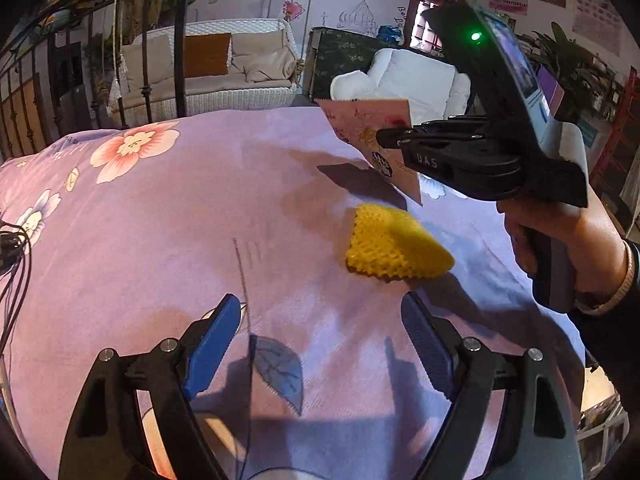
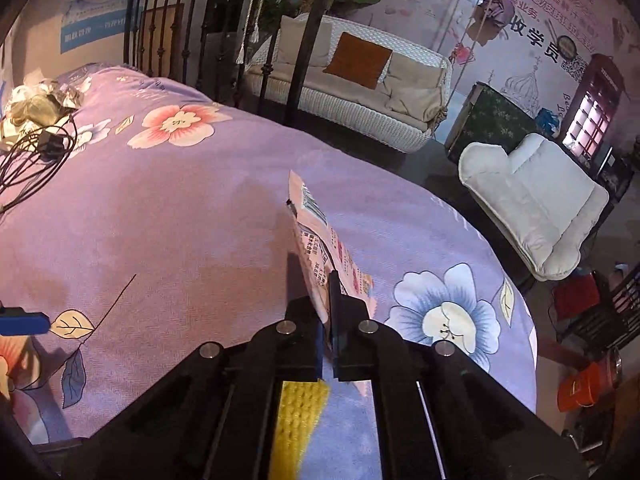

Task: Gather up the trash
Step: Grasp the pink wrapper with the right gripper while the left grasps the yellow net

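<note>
A pink printed wrapper [image 1: 370, 130] hangs in the air above the purple flowered bedspread [image 1: 160, 220]. My right gripper [image 1: 390, 138] is shut on it; the right wrist view shows the wrapper [image 2: 316, 232] clamped edge-on between the black fingers of my right gripper [image 2: 326, 300]. A yellow foam net sleeve [image 1: 394, 244] lies on the bedspread below the wrapper and shows under the right gripper [image 2: 298, 416]. My left gripper [image 1: 322, 318] is open and empty, low over the bedspread, just short of the yellow sleeve.
A tangle of black cables [image 2: 36, 152] and crumpled plastic [image 2: 36, 100] lie at the bed's far left. A black iron bed frame [image 2: 224, 24], a white wicker sofa [image 2: 352, 92], a white quilt [image 2: 532, 196] and an orange bucket [image 2: 588, 384] stand beyond the bed.
</note>
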A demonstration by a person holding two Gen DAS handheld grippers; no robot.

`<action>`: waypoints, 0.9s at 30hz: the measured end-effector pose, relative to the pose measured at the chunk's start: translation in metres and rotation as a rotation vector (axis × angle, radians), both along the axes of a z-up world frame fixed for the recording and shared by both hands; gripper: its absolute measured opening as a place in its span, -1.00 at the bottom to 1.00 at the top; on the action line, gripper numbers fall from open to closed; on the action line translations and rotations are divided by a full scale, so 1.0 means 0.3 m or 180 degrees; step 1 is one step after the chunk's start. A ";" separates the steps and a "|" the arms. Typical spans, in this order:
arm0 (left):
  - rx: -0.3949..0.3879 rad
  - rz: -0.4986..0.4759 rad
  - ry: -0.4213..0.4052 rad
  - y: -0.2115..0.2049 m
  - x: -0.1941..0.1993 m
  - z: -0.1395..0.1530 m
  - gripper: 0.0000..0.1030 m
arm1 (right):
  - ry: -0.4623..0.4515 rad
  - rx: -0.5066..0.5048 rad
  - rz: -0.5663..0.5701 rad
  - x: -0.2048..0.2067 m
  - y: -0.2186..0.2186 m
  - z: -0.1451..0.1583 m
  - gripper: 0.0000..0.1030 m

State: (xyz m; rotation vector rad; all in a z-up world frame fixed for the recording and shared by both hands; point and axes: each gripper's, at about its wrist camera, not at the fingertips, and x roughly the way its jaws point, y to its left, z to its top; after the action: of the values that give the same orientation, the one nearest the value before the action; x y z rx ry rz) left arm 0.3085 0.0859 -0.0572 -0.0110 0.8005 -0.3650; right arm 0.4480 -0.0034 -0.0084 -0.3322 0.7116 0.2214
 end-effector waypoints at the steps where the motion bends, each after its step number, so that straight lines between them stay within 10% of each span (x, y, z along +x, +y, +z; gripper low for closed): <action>1: -0.0012 -0.0032 0.0017 -0.017 0.014 -0.002 0.55 | -0.0017 0.0023 -0.0019 -0.006 -0.017 0.009 -0.94; 14: 0.0153 -0.0261 0.0295 -0.200 0.221 -0.075 0.42 | -0.0041 0.0350 -0.0171 -0.111 -0.211 0.082 -0.95; 27: 0.0175 -0.0324 0.0199 -0.293 0.151 -0.053 -0.60 | -0.0061 0.0747 -0.0316 -0.248 -0.351 0.116 -0.95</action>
State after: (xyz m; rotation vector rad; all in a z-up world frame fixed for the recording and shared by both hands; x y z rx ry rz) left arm 0.3538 -0.0021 -0.0730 0.0702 0.8747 -0.4406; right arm 0.3734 -0.1086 0.0265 -0.0750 0.6736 0.2046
